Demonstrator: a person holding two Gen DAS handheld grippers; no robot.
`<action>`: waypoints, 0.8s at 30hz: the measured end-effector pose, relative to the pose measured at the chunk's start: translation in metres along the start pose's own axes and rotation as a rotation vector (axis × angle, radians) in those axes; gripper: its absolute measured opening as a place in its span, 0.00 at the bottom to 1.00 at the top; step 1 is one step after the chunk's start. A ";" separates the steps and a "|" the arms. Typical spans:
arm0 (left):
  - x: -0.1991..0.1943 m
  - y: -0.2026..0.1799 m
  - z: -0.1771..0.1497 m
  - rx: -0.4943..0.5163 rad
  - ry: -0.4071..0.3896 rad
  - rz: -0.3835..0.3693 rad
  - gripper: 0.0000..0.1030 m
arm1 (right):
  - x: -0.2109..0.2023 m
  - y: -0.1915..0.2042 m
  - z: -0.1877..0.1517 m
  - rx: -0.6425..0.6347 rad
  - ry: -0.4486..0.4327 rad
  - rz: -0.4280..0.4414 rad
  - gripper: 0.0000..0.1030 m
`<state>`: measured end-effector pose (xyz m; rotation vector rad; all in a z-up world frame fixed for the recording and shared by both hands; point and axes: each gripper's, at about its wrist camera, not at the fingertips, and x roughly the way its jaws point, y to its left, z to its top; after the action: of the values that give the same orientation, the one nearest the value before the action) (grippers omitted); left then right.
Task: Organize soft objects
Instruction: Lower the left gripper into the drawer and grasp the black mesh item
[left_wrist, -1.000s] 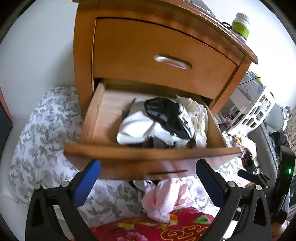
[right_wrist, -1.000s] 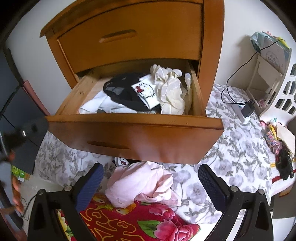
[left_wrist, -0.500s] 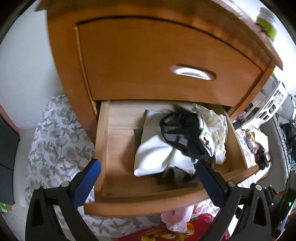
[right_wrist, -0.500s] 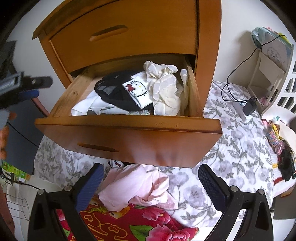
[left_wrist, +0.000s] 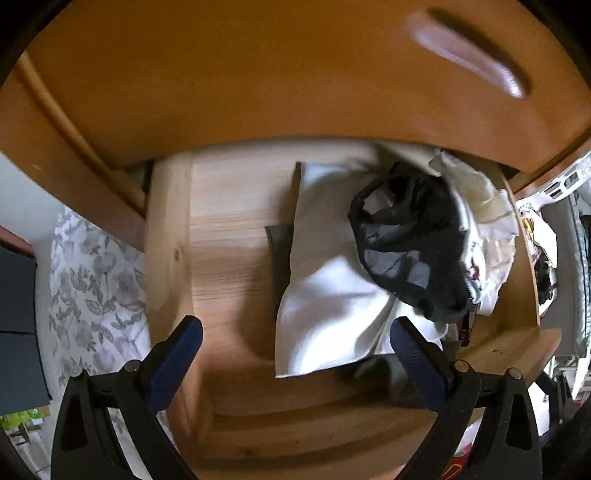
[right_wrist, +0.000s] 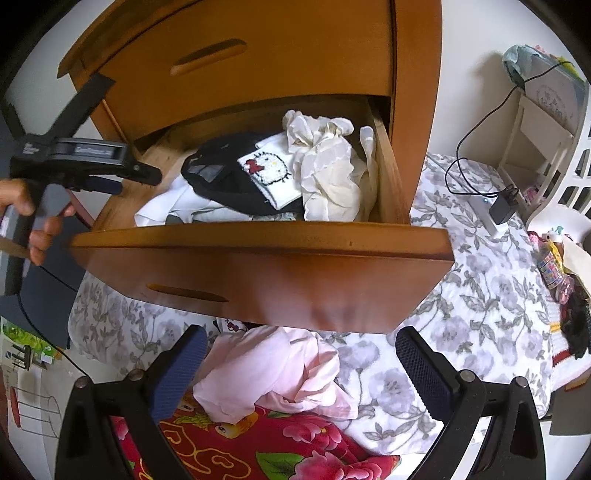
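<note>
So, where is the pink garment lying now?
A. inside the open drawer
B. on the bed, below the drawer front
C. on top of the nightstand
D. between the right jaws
B: the pink garment lies on the bed under the drawer front, untouched by the open right gripper.

Two wooden drawers (right_wrist: 258, 280), one open; one pink garment (right_wrist: 280, 373) below.

Soft daylight fills both fisheye views, with dark rounded corners and bent edges. The left wrist view is motion-blurred, and glare streaks the upper drawer handle (left_wrist: 469, 59). The right wrist view is sharper.
</note>
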<state>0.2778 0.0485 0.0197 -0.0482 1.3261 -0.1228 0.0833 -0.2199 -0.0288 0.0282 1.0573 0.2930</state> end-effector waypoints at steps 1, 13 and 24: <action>0.004 0.001 0.001 -0.008 0.015 -0.014 0.95 | 0.001 0.000 0.000 0.001 0.002 0.001 1.00; 0.009 -0.009 0.032 -0.063 -0.032 -0.131 0.76 | 0.007 0.000 0.001 0.002 0.008 0.010 1.00; 0.028 -0.027 0.042 -0.049 -0.050 -0.138 0.43 | 0.008 -0.005 0.002 0.014 0.006 0.008 1.00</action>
<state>0.3237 0.0167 0.0061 -0.1840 1.2759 -0.2048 0.0899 -0.2223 -0.0354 0.0444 1.0657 0.2931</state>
